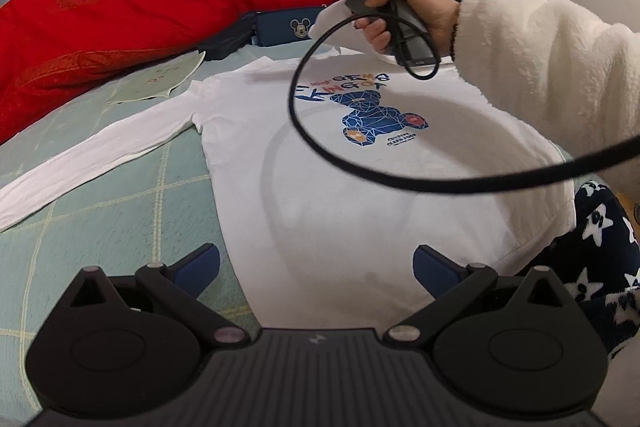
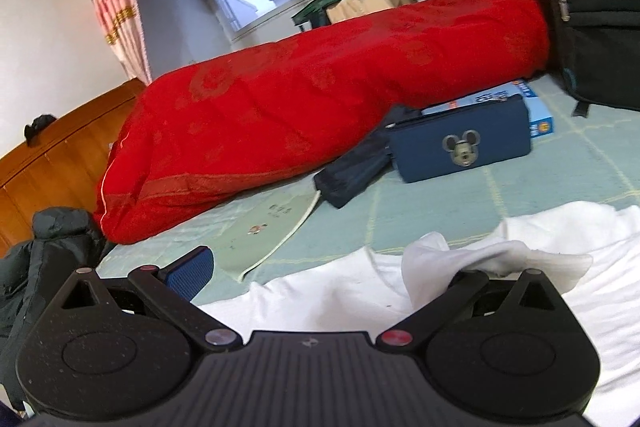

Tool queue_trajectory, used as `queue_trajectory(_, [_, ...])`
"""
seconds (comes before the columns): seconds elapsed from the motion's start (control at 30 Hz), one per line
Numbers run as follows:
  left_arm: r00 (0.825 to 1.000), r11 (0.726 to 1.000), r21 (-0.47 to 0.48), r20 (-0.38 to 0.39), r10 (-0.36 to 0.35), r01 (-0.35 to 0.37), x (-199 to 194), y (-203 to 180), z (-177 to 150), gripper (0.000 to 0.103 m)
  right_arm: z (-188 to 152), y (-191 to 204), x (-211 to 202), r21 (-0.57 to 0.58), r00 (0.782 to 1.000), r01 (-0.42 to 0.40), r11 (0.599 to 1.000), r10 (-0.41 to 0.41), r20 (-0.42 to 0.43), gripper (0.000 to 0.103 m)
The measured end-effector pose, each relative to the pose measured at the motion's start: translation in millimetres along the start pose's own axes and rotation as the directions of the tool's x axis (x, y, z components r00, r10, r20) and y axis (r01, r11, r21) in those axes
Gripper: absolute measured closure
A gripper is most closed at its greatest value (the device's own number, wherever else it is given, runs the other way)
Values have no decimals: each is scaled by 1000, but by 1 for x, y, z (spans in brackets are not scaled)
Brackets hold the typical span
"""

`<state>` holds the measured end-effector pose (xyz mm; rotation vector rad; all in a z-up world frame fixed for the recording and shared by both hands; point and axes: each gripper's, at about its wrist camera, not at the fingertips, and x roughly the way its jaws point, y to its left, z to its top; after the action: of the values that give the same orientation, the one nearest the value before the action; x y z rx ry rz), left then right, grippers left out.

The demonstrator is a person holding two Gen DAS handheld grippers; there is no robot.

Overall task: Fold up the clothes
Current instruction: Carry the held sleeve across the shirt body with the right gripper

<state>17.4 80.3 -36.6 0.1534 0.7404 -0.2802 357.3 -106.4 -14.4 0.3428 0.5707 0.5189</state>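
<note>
Lying flat on the bed, print side up, white long-sleeved shirt spreads directly ahead of the left gripper; its hem sits between and just beyond the blue fingers, which are spread wide and grip nothing. One sleeve runs out straight, past the left finger. Blue bear print sits farther ahead, toward the collar end.

Right gripper held by a hand in a fluffy white sleeve above the shirt's far end. Its fingers stand wide apart; the left blue pad is bare, while a bunch of white fabric lies draped over the right finger, hiding the pad. Cannot tell whether that fabric is pinched.

Beyond the right fingers: navy pouch with a mouse-head emblem, then a red quilt along the window side
</note>
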Motion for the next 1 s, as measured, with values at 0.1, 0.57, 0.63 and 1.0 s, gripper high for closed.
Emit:
queue_trajectory(0.1, [1000,1000,-2,2,0,0,-1,1,-1,1,-2,11,7,-13,1000,-16,1000,16,-12,0])
queue_trajectory(0.57, [1000,1000,-5,-3,0,0,-4,0,-2,1,-16,47,35,-48,996,-70,996,67,-64,0])
queue_trajectory(0.63, [1000,1000,-7,-5,2,-2,-5,0,-3,1,-18,52,39,-52,995,-78,996,74,-71,0])
queue_trajectory(1.0, [1000,1000,-16,-8,0,0,-6,-1,-4,1,-32,64,57,-79,989,-82,994,71,-131,0])
